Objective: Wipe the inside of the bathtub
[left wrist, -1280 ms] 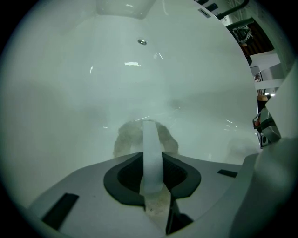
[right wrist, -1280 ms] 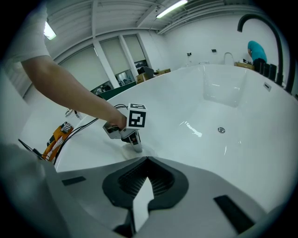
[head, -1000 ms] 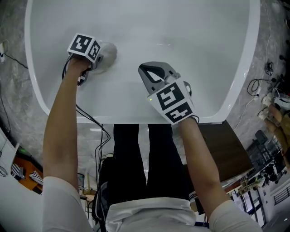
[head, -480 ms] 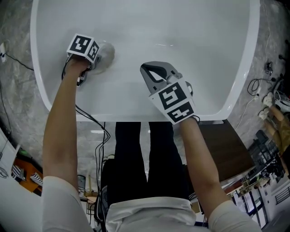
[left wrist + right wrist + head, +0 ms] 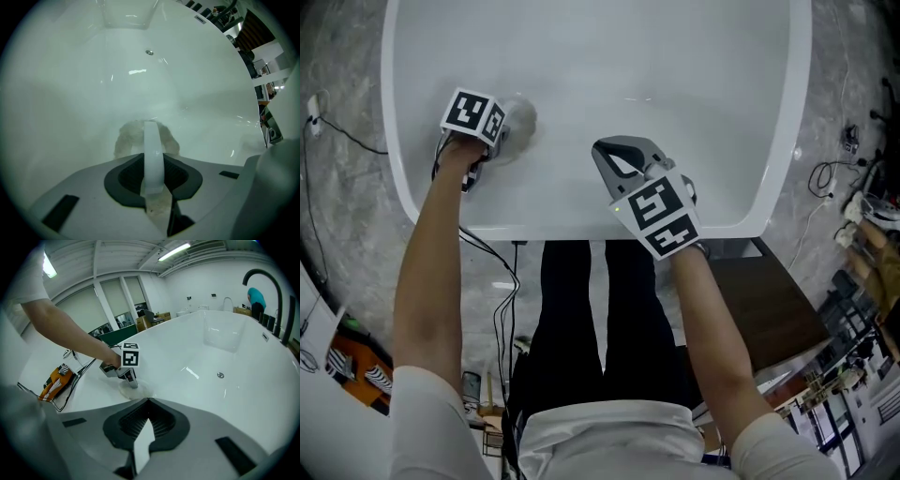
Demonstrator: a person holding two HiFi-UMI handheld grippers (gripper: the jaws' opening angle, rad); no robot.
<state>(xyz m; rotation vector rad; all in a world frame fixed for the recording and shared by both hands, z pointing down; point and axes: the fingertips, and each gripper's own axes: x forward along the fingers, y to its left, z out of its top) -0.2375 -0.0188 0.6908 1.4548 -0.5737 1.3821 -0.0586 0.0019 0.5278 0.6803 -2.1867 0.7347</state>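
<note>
The white bathtub (image 5: 787,141) fills the top of the head view. My left gripper (image 5: 492,131) is shut on a pale grey cloth (image 5: 516,120) and presses it against the tub's inner wall near the left side. In the left gripper view the cloth (image 5: 129,138) bunches past the shut left gripper (image 5: 152,133) against the wall. My right gripper (image 5: 614,155) hovers over the near inner wall, shut with nothing in it. The right gripper view looks past the shut right gripper (image 5: 149,401) to the left gripper (image 5: 130,378) on the cloth (image 5: 136,391).
The drain (image 5: 149,52) sits in the tub floor, also seen as the drain (image 5: 220,375). A black curved faucet (image 5: 262,275) rises at the far rim. Cables (image 5: 487,267) hang by the person's legs. Cables and gear (image 5: 862,197) lie on the floor at right.
The head view has shifted, so the tub's near rim sits higher. The left gripper and cloth have slid slightly toward the near-left wall. The right gripper has barely moved.
</note>
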